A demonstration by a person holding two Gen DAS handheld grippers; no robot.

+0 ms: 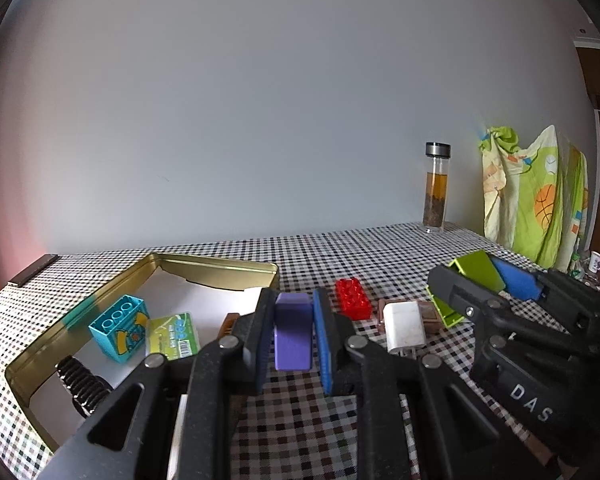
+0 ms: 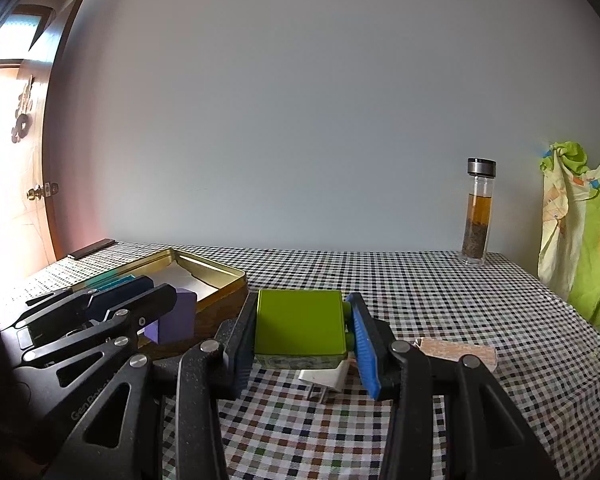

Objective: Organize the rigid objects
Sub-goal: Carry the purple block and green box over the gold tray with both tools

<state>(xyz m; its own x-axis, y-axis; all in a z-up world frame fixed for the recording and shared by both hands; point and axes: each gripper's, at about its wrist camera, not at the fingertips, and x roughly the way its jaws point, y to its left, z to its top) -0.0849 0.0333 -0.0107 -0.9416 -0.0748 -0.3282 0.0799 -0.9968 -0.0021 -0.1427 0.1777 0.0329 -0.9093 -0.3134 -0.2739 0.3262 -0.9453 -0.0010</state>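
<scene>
Clamping a purple block (image 1: 293, 332) between their blue pads, the left tongs (image 1: 293, 340) hold it above the checked counter (image 1: 340, 420), just beside the near right corner of the gold tin (image 1: 220, 268). The right tongs (image 2: 304, 332) are clamped on a green block (image 2: 300, 326), lifted over a white charger (image 2: 326, 376) and a brown tile (image 2: 456, 350) that lie on the cloth beneath.

Inside the tin sit a teal block (image 1: 120, 326) and a green card (image 1: 172, 336), side by side on white paper. A black spring (image 1: 80, 380) rests at the tin's near end. A red brick (image 1: 354, 298) lies on the counter between the tin and the charger.

At the far right edge a tea bottle (image 2: 478, 212) stands upright against the pale wall. A green patterned cloth (image 2: 584, 236) hangs beyond the counter's right end, and a wooden door (image 2: 24, 152) shows at the left.
</scene>
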